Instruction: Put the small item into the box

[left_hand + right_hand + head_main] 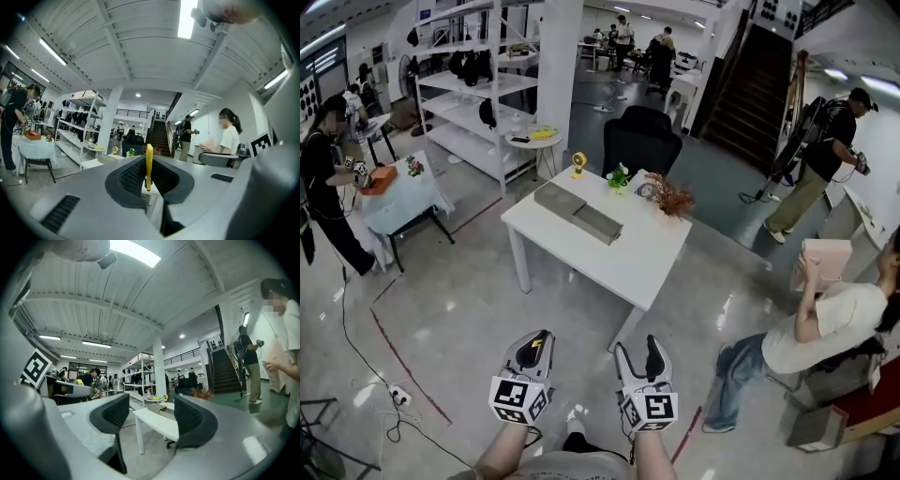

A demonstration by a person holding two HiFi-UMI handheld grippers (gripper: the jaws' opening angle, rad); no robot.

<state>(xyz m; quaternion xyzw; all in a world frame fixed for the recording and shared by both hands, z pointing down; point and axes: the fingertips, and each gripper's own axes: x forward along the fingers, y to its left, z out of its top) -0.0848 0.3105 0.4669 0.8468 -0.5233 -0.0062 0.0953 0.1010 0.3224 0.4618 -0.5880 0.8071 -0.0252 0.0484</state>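
While the left hand-held gripper (539, 340) pinches the small item (149, 165), the right hand-held gripper (639, 352) gapes empty.
Best released low inside the box (578, 212).

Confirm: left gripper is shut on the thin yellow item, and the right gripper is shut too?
No. The left gripper is shut on the thin yellow item, but the right gripper stands open and empty; the right gripper view shows it.

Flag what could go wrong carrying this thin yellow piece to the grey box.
The thin yellow piece is pinched edge-on in the left gripper; it may twist or slip. The flat grey box on the white table lies far off; I cannot tell whether it is open.
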